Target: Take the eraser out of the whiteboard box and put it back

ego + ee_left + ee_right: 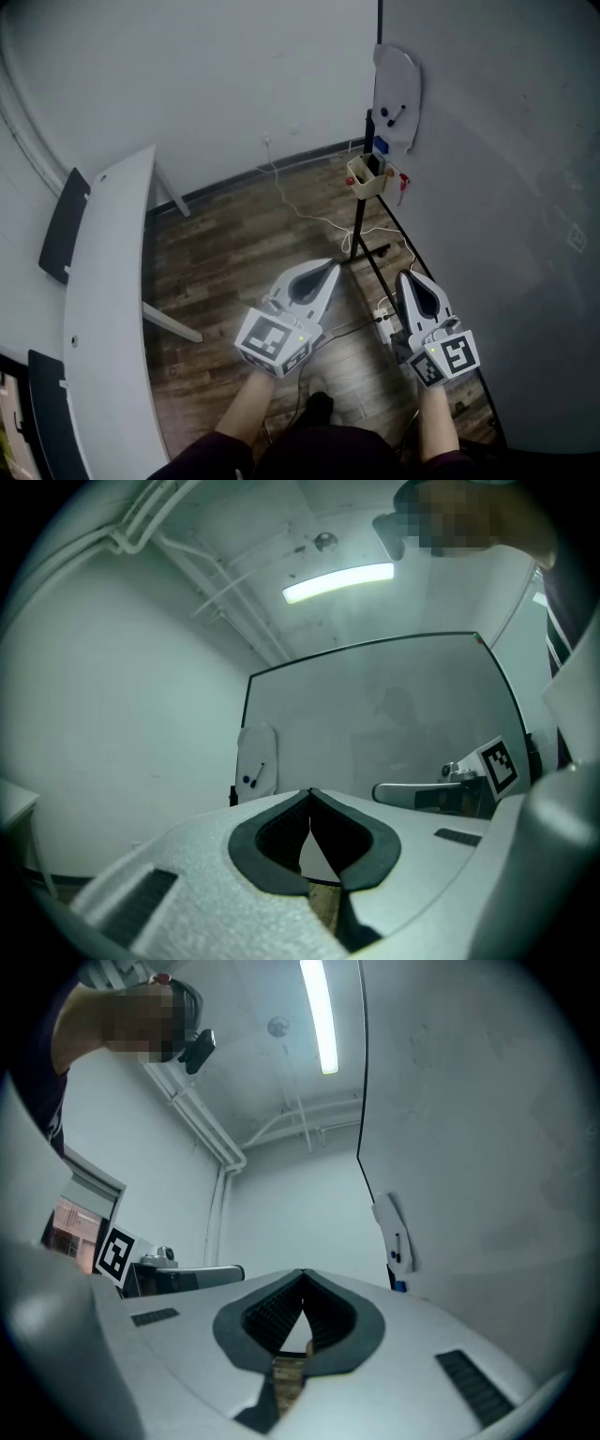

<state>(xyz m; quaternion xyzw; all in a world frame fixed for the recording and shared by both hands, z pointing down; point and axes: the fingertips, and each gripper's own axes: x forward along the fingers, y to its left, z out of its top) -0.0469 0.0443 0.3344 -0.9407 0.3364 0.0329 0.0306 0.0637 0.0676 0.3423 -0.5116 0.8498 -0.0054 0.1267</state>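
The whiteboard box (365, 176), a small beige tray, hangs on the stand at the whiteboard's (497, 187) lower left corner. A blue item (380, 145) and something red show in it; I cannot make out the eraser itself. Both grippers are held level above the wooden floor, short of the box. The left gripper (330, 266) is shut with nothing in it, its tips meeting in its own view (311, 792). The right gripper (405, 276) is also shut and empty (303, 1274). A white panel (397, 92) with dark magnets hangs just above the box.
A long white desk (103, 281) with dark chairs (64, 225) runs along the left. A white cable (300, 211) trails over the floor to the black stand legs (370, 258). A power strip (386, 321) lies under the right gripper.
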